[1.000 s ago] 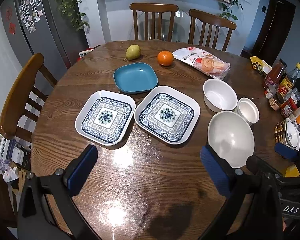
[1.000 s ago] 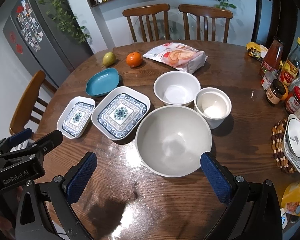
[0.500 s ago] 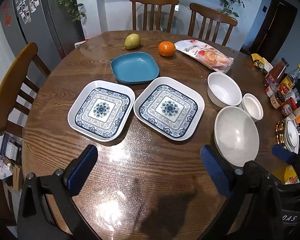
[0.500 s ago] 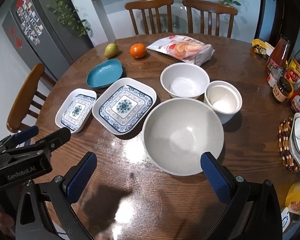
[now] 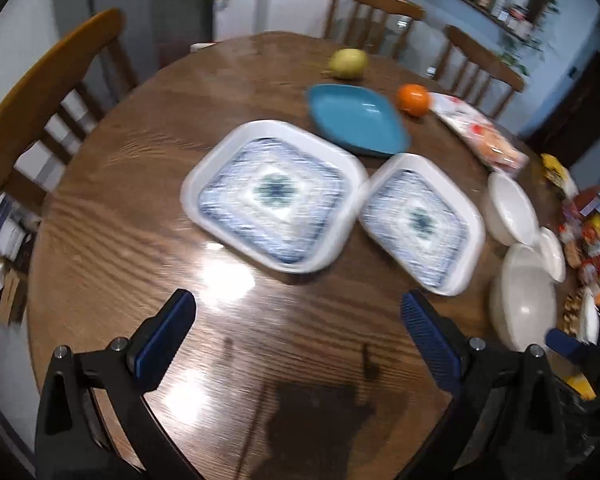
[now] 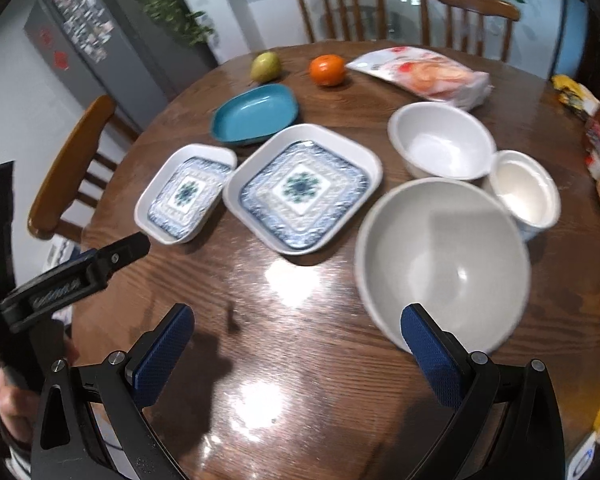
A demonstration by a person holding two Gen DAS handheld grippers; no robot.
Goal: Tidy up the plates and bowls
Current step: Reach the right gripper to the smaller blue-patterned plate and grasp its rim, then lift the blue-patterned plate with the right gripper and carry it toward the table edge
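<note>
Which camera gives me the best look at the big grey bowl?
The right wrist view: the big grey bowl sits close ahead, whole interior visible, its near rim just behind the open right gripper. The left wrist view shows it only small, blurred and squashed at the right edge.

L gripper (image 5: pixel 298 338) has swung toward 9 o'clock and moved in over the table (image 5: pixel 112 208) vs 0.5 s ago: the two patterned plates, earlier at 11–12 in the left wrist view, now sit larger, at 12–2. Left patterned plate (image 5: pixel 274 196) fills the centre; right patterned plate (image 5: pixel 422 220) and the bowls crowd toward 3. View is tilted and blurred now. R gripper (image 6: pixel 298 340) has closed in too: big grey bowl (image 6: pixel 444 264) looms larger, its near rim now behind the right finger (image 6: pixel 428 354). L gripper's body appears higher, at 9, in the right wrist view.
</note>
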